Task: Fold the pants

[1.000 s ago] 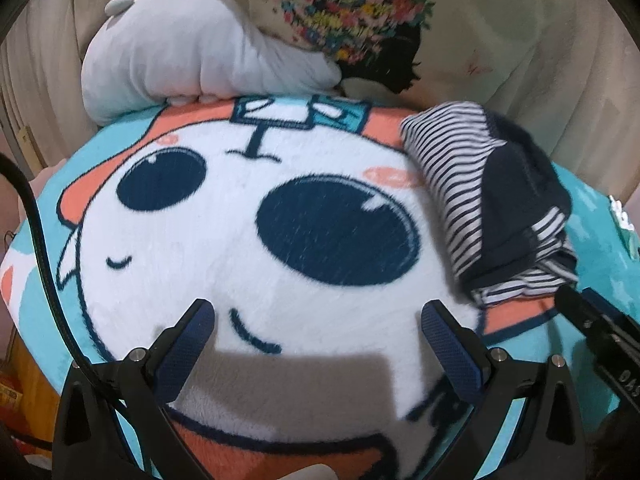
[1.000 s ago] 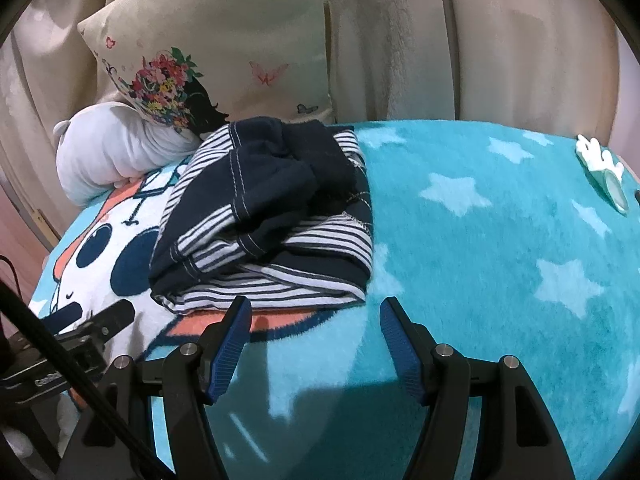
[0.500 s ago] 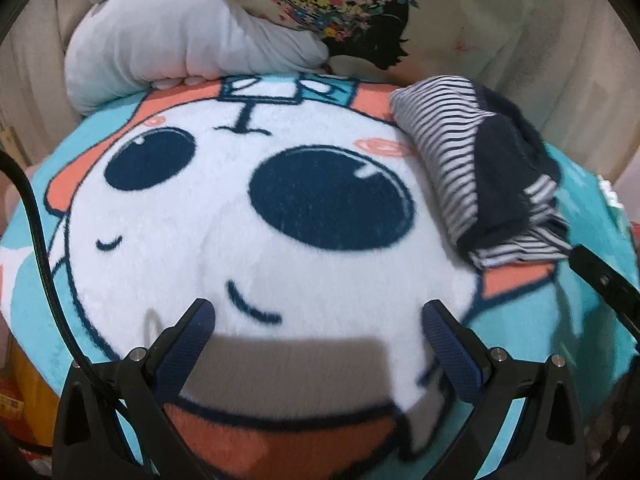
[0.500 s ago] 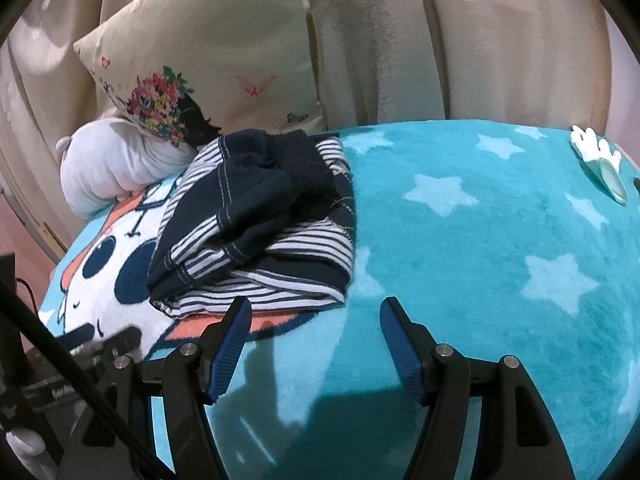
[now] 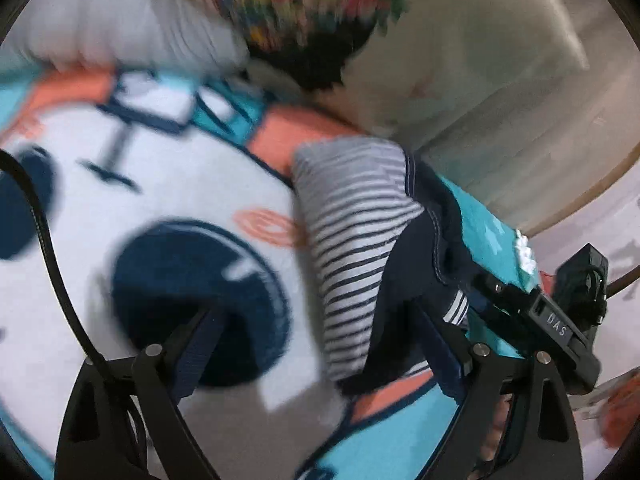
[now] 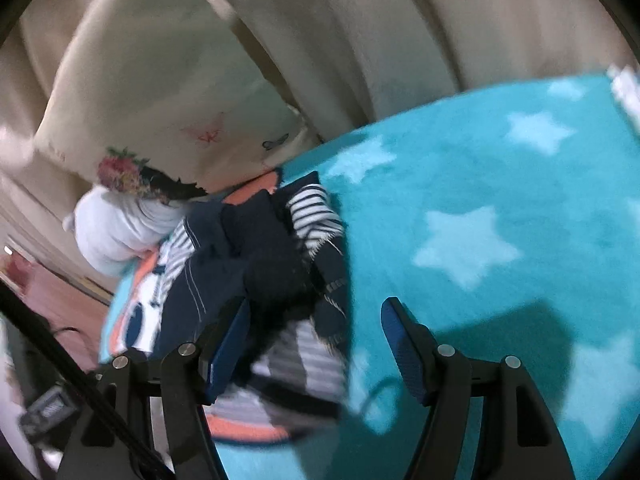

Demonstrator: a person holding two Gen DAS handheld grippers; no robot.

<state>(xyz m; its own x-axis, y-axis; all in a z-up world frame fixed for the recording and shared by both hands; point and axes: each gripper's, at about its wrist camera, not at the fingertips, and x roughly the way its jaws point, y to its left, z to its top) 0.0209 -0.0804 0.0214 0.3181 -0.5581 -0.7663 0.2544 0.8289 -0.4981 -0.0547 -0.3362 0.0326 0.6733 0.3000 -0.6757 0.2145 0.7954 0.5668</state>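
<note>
The pants (image 5: 352, 248) are a folded bundle of navy and white-striped cloth lying on a cartoon blanket (image 5: 140, 184). In the left wrist view my left gripper (image 5: 320, 352) straddles the bundle's near end. Its jaws are closing, its right finger is over the navy part, and the pads are not pressing. In the right wrist view the pants (image 6: 256, 264) reach in between the fingers of my right gripper (image 6: 316, 346). That gripper is open, with its left finger over the cloth and its right finger over the teal blanket (image 6: 460, 184). Both views are blurred by motion.
A floral pillow (image 5: 440, 40) and a grey plush cushion (image 5: 120, 12) lean against beige curtains behind the blanket. A small white and teal object (image 6: 628, 88) lies at the blanket's far right edge. The right gripper's body (image 5: 536, 320) shows beside the pants in the left view.
Both grippers have swung in towards the pants, which now lie between the fingers of each. The left jaws have narrowed a little. The pants have stayed where they were.
</note>
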